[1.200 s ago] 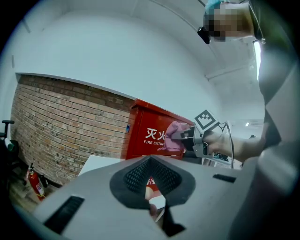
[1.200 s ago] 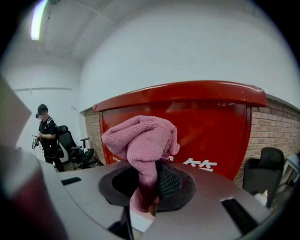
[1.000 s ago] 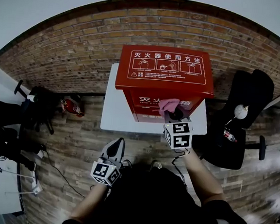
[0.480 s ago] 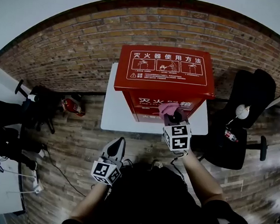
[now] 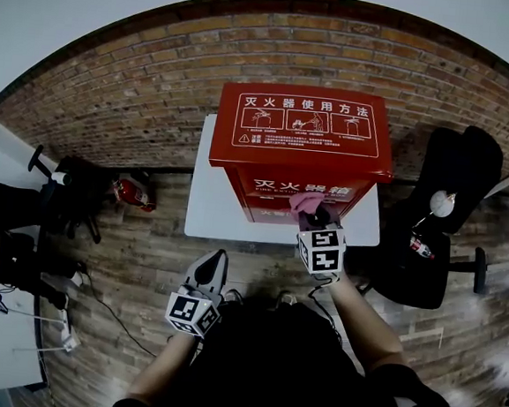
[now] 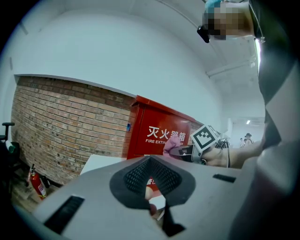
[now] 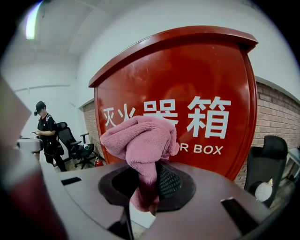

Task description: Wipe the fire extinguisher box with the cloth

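Far left: a small fire extinguisher is lying on the wooden floor, well apart from the work.
Left tool: the left tool is hanging low near the person's body, away from the box. Its jaws are pressing together with nothing between them.
Counter: a white counter is standing against the brick wall and carrying the box.
Task's thing: the red fire extinguisher box is sitting upright on the counter, its lid printed with instruction pictures.
Container contents: the box is showing only closed faces, so nothing inside it can be seen.
Cloth: a pink cloth is bunching at the box's front face, over the white lettering and just under the lid's overhang. It appears to be touching the panel.
Right tool: the right tool is clamping the cloth's lower end between its jaws.
Progress: the front face is likely being wiped. Which parts are already clean is not showing. The lid and sides probably remain.
Far right: a black office chair is standing beside the counter.
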`<control>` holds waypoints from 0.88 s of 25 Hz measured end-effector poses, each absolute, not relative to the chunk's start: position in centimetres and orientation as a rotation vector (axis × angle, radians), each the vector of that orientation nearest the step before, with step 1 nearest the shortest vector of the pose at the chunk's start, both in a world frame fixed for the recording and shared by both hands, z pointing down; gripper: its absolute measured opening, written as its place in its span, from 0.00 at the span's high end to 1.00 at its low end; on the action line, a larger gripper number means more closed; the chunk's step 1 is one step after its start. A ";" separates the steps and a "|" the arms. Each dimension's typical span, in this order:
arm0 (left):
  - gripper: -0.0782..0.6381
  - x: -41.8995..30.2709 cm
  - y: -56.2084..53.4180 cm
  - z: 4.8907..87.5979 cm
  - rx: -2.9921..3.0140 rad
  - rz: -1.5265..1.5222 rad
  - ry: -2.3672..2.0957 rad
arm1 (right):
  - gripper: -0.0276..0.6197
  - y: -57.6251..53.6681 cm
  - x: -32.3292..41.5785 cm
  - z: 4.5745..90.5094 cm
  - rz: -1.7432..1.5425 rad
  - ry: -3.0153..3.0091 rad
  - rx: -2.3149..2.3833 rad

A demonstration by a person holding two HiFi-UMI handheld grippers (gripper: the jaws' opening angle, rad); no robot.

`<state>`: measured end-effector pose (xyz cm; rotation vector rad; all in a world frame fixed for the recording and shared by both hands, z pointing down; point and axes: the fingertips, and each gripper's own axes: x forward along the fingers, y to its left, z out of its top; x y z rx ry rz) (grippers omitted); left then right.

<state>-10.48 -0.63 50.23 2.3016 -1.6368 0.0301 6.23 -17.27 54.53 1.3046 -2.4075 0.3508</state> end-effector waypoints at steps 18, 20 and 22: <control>0.86 -10.9 0.4 50.7 2.280 0.025 -1.655 | 0.82 -17.4 6.5 57.7 0.399 -2.374 1.312; 0.86 -11.0 0.5 51.0 2.276 0.030 -1.654 | 0.82 -17.4 6.5 58.1 0.405 -2.369 1.307; 0.86 -11.0 0.7 51.3 2.271 0.034 -1.655 | 0.82 -17.3 6.5 58.4 0.416 -2.361 1.300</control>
